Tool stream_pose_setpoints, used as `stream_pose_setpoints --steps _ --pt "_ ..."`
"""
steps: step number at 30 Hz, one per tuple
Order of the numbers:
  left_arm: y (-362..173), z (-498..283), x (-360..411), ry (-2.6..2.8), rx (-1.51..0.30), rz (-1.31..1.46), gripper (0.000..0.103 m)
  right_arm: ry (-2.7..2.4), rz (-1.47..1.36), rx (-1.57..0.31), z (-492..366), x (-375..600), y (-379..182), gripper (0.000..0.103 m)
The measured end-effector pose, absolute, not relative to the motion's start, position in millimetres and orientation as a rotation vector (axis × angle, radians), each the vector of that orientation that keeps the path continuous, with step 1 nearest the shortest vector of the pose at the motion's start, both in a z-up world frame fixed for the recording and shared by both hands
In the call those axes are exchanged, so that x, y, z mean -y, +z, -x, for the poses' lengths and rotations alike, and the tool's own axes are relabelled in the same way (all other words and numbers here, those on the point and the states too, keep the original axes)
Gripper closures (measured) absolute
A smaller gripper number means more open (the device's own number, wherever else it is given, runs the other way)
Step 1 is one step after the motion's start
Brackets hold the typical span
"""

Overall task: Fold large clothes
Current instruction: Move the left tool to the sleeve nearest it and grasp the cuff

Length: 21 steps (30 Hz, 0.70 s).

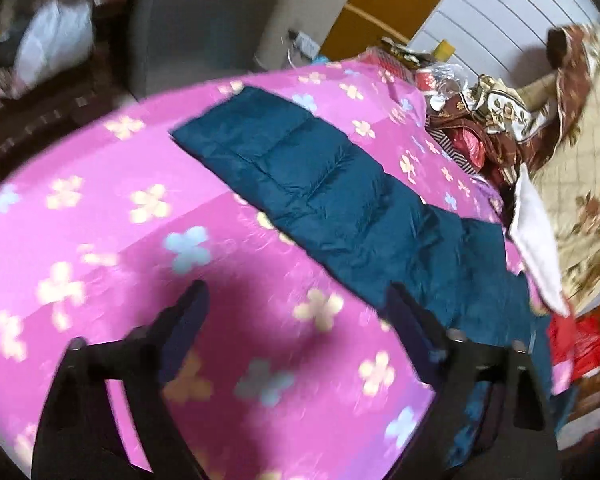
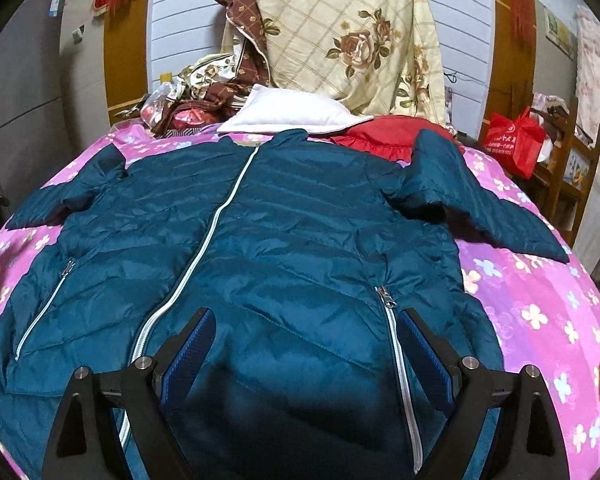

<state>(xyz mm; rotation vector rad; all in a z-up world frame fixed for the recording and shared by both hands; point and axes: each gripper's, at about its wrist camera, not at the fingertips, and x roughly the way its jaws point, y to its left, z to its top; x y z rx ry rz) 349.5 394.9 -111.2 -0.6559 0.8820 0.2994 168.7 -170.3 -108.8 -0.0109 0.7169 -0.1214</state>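
Lying spread out on the bed's pink flowered bedspread (image 1: 100, 240), the teal puffer jacket (image 1: 340, 200) shows one sleeve stretched across the cover in the left wrist view. The left tool (image 1: 296, 308) hangs above the bedspread with its fingers wide apart and nothing between them; its right finger overlaps the jacket's edge in the picture, and contact cannot be confirmed. This view is blurred.

In the right wrist view, the jacket (image 2: 280, 220) lies front up, zipped, both sleeves out to the sides. The right tool (image 2: 306, 328) sits over the lower front panel, fingers wide apart, holding nothing. A white pillow (image 2: 292, 114) and a red cloth (image 2: 384, 132) lie just beyond the collar.
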Motion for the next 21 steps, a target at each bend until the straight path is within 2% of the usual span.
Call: stream_pose_setpoints --steps 2,12,19,20,21 --pt "-120.3 -365.1 -405.5 0.278 -0.889 0.699 0.027 -0.122 0.012 -0.719 -171.6 171.8 -111.4 0.013" --pt "-152.9 -407.6 -442.6 0.314 -0.854 0.845 0.027 -0.124 -0.019 -0.758 -184.1 179.3 -123.6 0.013" --pt "-152.0 -435.1 -453.9 0.351 -0.845 0.796 0.028 -0.131 -0.028 -0.799 -190.5 180.0 -136.7 0.013" --pt "-151.4 -439.3 -451.7 0.359 -0.861 0.769 0.05 -0.131 -0.031 -0.806 -191.8 180.8 -138.9 0.013" --pt "-152.1 -442.9 -450.0 0.361 -0.885 0.749 0.084 -0.132 -0.034 -0.81 -192.5 181.4 -140.4 0.013"
